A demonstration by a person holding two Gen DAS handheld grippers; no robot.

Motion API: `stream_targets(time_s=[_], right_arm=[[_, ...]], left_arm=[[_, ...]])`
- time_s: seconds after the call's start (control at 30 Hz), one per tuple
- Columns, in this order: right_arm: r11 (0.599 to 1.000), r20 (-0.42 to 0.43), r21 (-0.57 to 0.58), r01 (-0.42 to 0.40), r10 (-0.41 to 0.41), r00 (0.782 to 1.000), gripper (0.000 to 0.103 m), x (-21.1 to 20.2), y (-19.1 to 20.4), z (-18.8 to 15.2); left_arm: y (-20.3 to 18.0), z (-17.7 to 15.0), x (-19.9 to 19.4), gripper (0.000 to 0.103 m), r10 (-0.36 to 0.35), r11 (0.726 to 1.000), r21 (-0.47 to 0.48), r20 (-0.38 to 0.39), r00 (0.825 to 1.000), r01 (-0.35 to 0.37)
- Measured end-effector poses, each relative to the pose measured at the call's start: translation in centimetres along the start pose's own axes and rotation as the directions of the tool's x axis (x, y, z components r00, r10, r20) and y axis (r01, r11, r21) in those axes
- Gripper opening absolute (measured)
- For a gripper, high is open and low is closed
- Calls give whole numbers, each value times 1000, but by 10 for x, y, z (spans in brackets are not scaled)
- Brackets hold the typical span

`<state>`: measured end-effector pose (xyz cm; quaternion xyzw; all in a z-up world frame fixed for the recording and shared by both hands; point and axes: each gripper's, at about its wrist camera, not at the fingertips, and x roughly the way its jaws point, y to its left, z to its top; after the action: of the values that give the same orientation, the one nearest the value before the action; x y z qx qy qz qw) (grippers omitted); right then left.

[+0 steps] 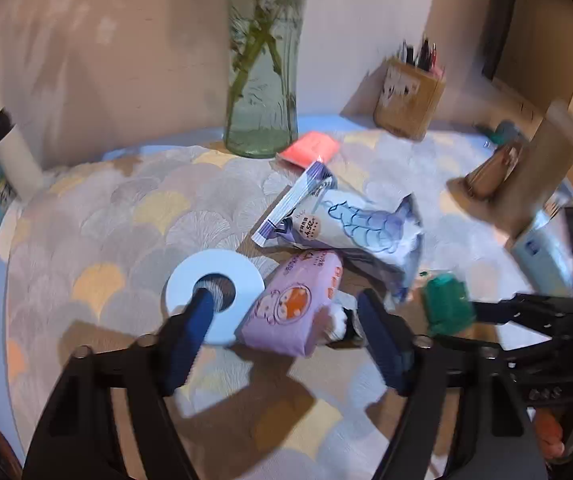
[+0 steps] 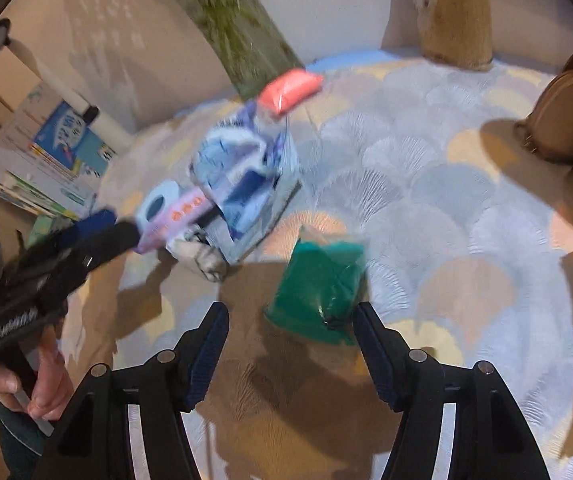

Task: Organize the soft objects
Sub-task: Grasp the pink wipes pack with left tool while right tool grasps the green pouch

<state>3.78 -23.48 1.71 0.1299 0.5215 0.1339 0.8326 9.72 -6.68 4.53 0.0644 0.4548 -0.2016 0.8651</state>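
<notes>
Purple and squishy, the little tissue pack [image 1: 292, 302] lies between the wide-spread fingers of your left gripper [image 1: 286, 316], with the round white paper roll [image 1: 214, 294] touching its side — one blue finger [image 1: 198, 320] sits over the roll's hole. Your right gripper [image 2: 290, 344] is spread wide too, holding nothing, and the soft green pouch [image 2: 318, 288] lies just ahead between its tips on the scallop-patterned cloth [image 2: 446, 200] — a crinkly blue-and-white bag [image 1: 350, 220] and a flat pink pack [image 1: 310, 148] rest farther back.
</notes>
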Motion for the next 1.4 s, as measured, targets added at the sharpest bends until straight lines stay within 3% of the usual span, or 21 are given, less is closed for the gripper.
stream_targets(time_s=[0.03, 0.1, 0.2, 0.27, 0.47, 0.6, 0.7, 0.77, 0.83, 0.9, 0.93, 0.97, 1.03, 1.1, 1.17, 1.2, 1.23, 1.3, 1.37, 1.4], right_arm=[[1000, 17, -8, 10, -10, 1000, 63, 1, 0, 2], [998, 59, -33, 45, -43, 997, 63, 2, 5, 1], [994, 85, -55, 92, -88, 992, 46, 4, 9, -1], [990, 94, -87, 109, -100, 991, 44, 2, 11, -2], [984, 164, -132, 116, -94, 982, 42, -34, 5, -11], [973, 161, -193, 127, -96, 982, 42, -59, 0, -33], [939, 158, -274, 208, -170, 973, 42, -68, -3, -58], [917, 136, -293, 270, -240, 961, 42, -64, -10, -72], [925, 113, -279, 258, -235, 965, 42, -60, -19, -80], [938, 105, -257, 232, -212, 972, 42, -61, -25, -84], [946, 98, -250, 207, -188, 977, 44, -64, -27, -85], [950, 90, -247, 194, -176, 980, 46, -64, -29, -87], [957, 63, -228, 178, -167, 984, 62, -61, -32, -88], [964, 66, -208, 167, -157, 985, 65, -62, -33, -91], [977, 68, -170, 126, -116, 991, 79, -62, -34, -92], [986, 73, -135, 94, -84, 994, 95, -62, -35, -93], [997, 98, -69, 30, -24, 995, 103, -61, -40, -96], [999, 145, -32, 37, -32, 989, 103, -63, -40, -100], [998, 170, -16, 68, -64, 983, 102, -65, -37, -105], [996, 183, -6, 87, -85, 980, 96, -66, -35, -107]], left_arm=[[-3, 0, 5, 52, -13, 1000, 20, -13, 1000, 13], [-10, -2, 13, 49, -10, 998, 53, -37, 999, 12], [-15, -5, 11, 25, -11, 997, 78, -23, 1000, 13], [-17, -8, 6, 17, 2, 997, 76, -3, 1000, -1], [-17, -29, -34, 15, -6, 1000, 26, 39, 999, 5], [-33, -65, -52, 16, 8, 998, 58, -14, 1000, -7], [-49, -89, -50, 20, -14, 996, 86, -31, 999, 17], [-53, -94, -49, 39, -36, 996, 81, -26, 999, 38], [-53, -95, -49, 44, -39, 998, 51, -22, 999, 40], [-48, -96, -51, 68, -12, 1000, 14, -8, 1000, 13], [-44, -97, -51, 79, -10, 1000, -10, -2, 1000, 10], [-42, -98, -49, 79, -18, 999, -27, -2, 1000, 18], [-40, -98, -39, 79, -48, 998, -53, -28, 998, 46], [-39, -100, -25, 79, -68, 995, -72, -72, 995, 63], [-47, -104, -18, 77, -27, 999, -44, -75, 997, 23], [-54, -105, -15, 77, -7, 1000, -12, -73, 997, 6], [-59, -107, -13, 77, 18, 1000, 10, -64, 998, -17], [-63, -109, -16, 68, 45, 999, 15, -40, 998, -45], [-62, -110, -22, 38, 50, 999, -14, -25, 998, -50], [-61, -110, -25, 38, 44, 999, -29, -24, 999, -45]])
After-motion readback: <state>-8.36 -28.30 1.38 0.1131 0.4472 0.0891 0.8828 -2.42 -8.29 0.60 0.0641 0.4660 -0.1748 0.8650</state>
